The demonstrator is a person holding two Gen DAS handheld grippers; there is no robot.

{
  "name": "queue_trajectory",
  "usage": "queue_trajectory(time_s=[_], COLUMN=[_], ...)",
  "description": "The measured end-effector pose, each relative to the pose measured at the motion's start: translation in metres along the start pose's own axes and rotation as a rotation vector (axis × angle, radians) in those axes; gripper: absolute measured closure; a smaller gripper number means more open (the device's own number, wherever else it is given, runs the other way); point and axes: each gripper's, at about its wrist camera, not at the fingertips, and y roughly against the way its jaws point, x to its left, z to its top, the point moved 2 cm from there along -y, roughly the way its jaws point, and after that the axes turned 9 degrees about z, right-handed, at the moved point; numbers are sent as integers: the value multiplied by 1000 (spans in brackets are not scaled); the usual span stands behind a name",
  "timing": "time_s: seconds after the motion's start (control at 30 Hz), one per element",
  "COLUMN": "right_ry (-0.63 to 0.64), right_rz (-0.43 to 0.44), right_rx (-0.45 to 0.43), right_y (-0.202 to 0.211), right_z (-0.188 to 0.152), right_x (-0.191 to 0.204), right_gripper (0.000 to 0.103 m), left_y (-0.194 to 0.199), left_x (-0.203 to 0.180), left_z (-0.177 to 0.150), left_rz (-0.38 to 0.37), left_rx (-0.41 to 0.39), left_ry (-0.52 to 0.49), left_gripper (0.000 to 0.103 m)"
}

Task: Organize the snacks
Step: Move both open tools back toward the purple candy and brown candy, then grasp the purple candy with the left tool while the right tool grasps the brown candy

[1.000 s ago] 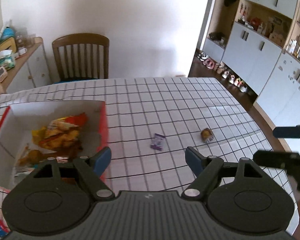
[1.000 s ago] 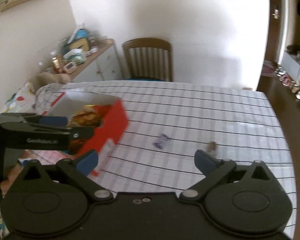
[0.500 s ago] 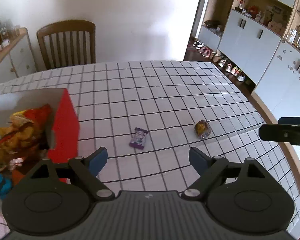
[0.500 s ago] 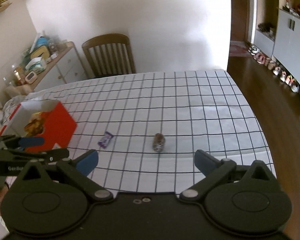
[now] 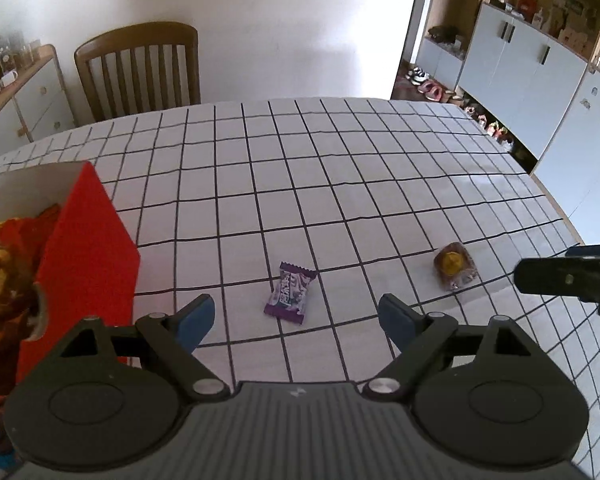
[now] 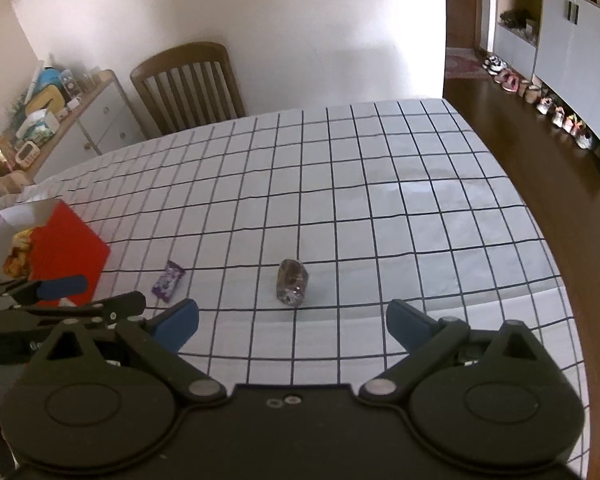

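Left gripper (image 5: pixel 296 318): jaws wide, just been opening, empty; purple candy (image 5: pixel 290 293) just ahead.
Right gripper (image 6: pixel 292 322): wide, empty; brown snack (image 6: pixel 292 282) ahead.

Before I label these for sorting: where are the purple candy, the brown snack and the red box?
purple candy (image 5: pixel 290 294), left wrist view, wrapper middle
brown snack (image 6: pixel 292 282), right wrist view, wrapper middle
red box (image 5: pixel 86 248), left wrist view, red outer wall

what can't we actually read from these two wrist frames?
- Red box: contents cut off by the left edge in the left wrist view; too small in the right wrist view.
- Purple candy: wrapper print too small to read.
- Brown wrapped snack: kind unclear, wrapper glare.
- Near table edge: hidden behind both claw bodies.
- Sideboard items: too small, distorted.
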Motion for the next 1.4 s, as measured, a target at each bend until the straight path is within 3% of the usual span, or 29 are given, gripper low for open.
queue_trajectory(time_s=[0.17, 0.4, 0.47, 0.6, 0.67, 0.8, 0.93, 1.07, 1.4], right_ry=[-30, -90, -85, -69, -61, -49, -39, -38, -23], right_rz=[-12, -21, -23, -13, -5, -7, -16, -25, -31], right_rx=[11, 43, 49, 61, 71, 83, 81, 76, 55], right_y=[-23, -54, -60, -72, -77, -86, -89, -90, -76], right_z=[6, 6, 6, 7, 7, 8, 9, 9, 3], right_x=[-3, -8, -6, 0, 2, 4, 4, 3, 6], right_gripper=[9, 23, 25, 37, 44, 52, 67, 80, 81], left_y=[-23, -39, -42, -51, -54, -58, -57, -56, -43], left_x=[-2, -5, -8, -9, -10, -13, -15, -20, -13], left_z=[2, -1, -2, 0, 0, 1, 2, 0, 2], left_rz=[11, -4, -4, -7, -8, -4, 8, 16, -13], left_rx=[28, 15, 11, 25, 28, 17, 10, 4, 37], left_ry=[14, -18, -38, -38, -42, -58, -78, -90, -30], left_gripper=[14, 15, 29, 41, 54, 64, 79, 82, 82])
